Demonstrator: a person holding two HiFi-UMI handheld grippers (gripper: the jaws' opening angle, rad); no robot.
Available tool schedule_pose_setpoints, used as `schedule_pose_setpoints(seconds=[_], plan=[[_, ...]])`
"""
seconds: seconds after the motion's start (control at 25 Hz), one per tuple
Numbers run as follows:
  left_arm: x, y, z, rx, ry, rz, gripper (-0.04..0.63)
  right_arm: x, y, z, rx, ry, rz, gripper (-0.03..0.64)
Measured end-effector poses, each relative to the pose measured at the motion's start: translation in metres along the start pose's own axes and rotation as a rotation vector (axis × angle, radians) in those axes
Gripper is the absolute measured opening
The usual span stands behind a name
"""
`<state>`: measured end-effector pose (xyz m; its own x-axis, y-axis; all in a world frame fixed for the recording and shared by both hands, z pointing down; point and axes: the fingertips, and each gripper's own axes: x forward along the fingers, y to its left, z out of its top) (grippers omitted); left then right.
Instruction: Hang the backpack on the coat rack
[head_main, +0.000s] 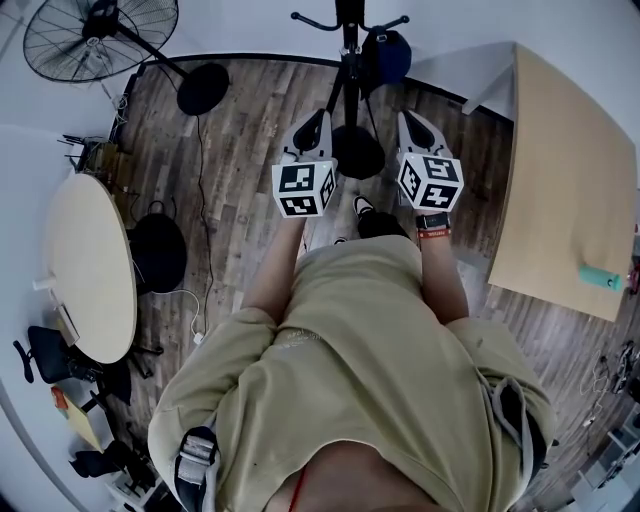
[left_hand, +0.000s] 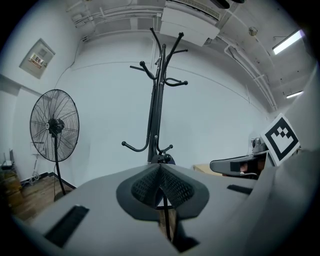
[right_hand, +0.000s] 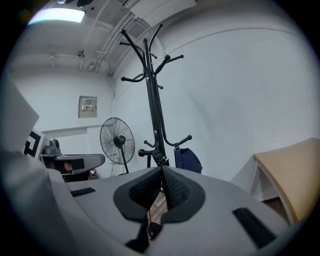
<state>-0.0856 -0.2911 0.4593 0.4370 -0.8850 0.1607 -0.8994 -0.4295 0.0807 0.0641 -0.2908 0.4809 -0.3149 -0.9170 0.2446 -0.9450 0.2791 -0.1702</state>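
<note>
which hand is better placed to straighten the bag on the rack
Probably the right: the backpack hangs on the right side of the coat rack, ahead of the right hand-held gripper, which is shut and empty.

Black coat rack (right_hand: 153, 100), navy backpack (right_hand: 189, 160), brown wood-grain floor (head_main: 240, 130), pale tan table (head_main: 570, 190), black fan (left_hand: 54, 125)

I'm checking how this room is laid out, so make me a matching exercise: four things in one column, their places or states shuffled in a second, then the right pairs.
Things
1. backpack
2. fan
3. round table
4. right claw

Places or states
A. pale top, at the person's left side
B. hanging from a low hook of the coat rack
C. shut, with nothing in it
D. standing on the floor, left of the coat rack

Pairs: 1-B, 2-D, 3-A, 4-C
</note>
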Motion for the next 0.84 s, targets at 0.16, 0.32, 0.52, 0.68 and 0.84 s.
schedule_pose_setpoints(seconds=[0.16,0.32,0.52,0.68,0.84], plan=[[-0.003,-0.004,0.007,-0.009,0.0,-0.013,0.025,-0.007,0.004,0.011,-0.005,-0.014,0.01,0.015],[0.0,-0.012,-0.002,-0.014,0.019,-0.028,0.025,-0.011,-0.002,0.009,0.003,-0.018,0.004,0.015],[0.008,-0.015,-0.009,-0.019,0.039,-0.037,0.025,-0.01,-0.015,0.009,0.014,-0.026,-0.031,0.015],[0.013,-0.01,-0.029,-0.034,0.082,-0.034,0.025,-0.005,-0.019,0.001,0.014,-0.01,-0.035,0.015],[0.024,-0.001,-0.069,-0.097,0.182,-0.024,0.025,0.003,-0.02,-0.007,0.01,0.01,-0.02,0.015]])
